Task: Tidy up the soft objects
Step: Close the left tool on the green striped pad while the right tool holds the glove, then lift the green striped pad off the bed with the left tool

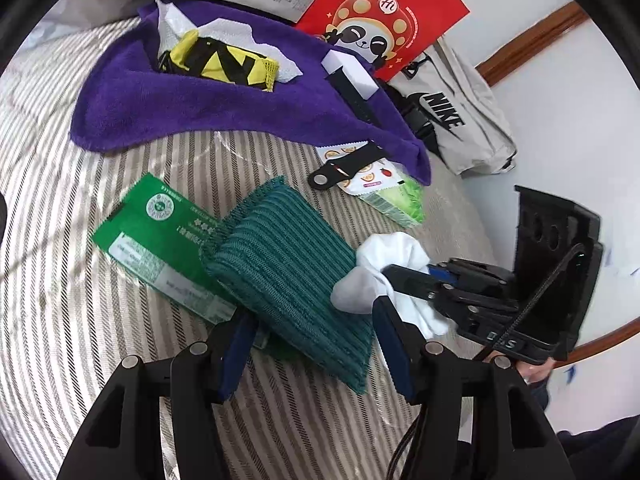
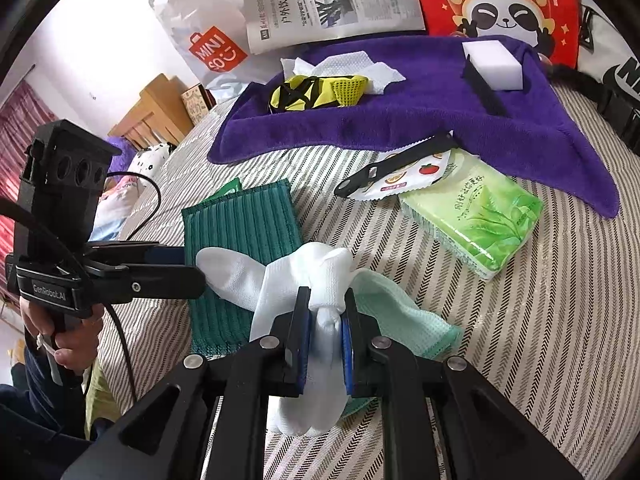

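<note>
My right gripper [image 2: 326, 300] is shut on a bunched white glove [image 2: 316, 264], which is lifted slightly above the striped bedcover [image 2: 540, 340]. A pale green mesh cloth [image 2: 404, 312] lies under it. In the left wrist view the right gripper [image 1: 400, 280] comes in from the right with the glove [image 1: 384, 252]. A dark teal ribbed cloth [image 1: 280, 272] lies flat on a green packet [image 1: 156, 224]. My left gripper [image 1: 310, 316] stands open over its near end with a finger on each side. The cloth is not bunched. The right wrist view shows the left gripper [image 2: 192, 266] level beside the teal cloth [image 2: 240, 220].
A purple towel [image 1: 200, 100] farther back carries a yellow-black pouch [image 1: 228, 62], white tissue and a white sponge block [image 2: 496, 64]. A green tissue pack [image 2: 480, 216], a sachet and a black strap [image 2: 392, 164] lie nearby. A newspaper [image 2: 328, 0], a red panda bag [image 1: 384, 12] and a Nike bag [image 1: 460, 120] line the far edge.
</note>
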A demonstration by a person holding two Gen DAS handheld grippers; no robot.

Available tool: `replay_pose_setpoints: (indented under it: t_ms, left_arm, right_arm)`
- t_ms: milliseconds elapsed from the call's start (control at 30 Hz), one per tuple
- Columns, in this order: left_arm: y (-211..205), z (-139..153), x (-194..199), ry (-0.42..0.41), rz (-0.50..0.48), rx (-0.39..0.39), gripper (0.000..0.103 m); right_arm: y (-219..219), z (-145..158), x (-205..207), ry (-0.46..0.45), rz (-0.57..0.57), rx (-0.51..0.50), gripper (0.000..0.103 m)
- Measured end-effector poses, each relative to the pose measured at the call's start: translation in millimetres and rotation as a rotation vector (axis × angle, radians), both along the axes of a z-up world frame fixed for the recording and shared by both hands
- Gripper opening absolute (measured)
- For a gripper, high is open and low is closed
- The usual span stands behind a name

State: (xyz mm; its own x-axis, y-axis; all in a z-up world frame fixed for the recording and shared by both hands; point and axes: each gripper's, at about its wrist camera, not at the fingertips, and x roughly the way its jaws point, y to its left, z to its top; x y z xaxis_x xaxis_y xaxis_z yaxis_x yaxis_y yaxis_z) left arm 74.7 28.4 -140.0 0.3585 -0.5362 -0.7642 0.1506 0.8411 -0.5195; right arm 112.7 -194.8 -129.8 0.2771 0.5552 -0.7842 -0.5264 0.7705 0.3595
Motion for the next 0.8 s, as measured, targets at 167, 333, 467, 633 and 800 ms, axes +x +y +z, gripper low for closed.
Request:
replay_pose_setpoints:
  t_ms: [167, 333, 467, 633, 800]
  left_arm:
    - [3.0, -2.8, 7.6, -0.009, 0.024, -0.049, 0.054]
    - [6.7, -0.3, 15.0, -0.015, 0.037, -0.063, 0.051]
    - [8.5, -1.5, 16.4, -0.010, 0.037, -0.052, 0.048]
    - [10.2, -1.9, 17.5, -0.007, 0.041, -0.059, 0.048]
    - [6.4, -2.2, 19.7, 0.008, 0.030, -0.106, 0.048]
  right_arm:
    - [-2.5, -2.5, 1.6, 0.019, -0.001, 0.028, 0.014]
    - [-6.4, -1.9, 1.3, 0.023, -0.003, 0.027, 0.014]
    - [-16.7, -0.3, 3.8, 0.017, -0.050, 0.019, 0.013]
    - [-40.4, 2.8, 10.0, 0.019, -0.131, 0.025, 0.012]
    - [-57.8, -0.5, 12.4, 0.032, -0.184, 0.017, 0.012]
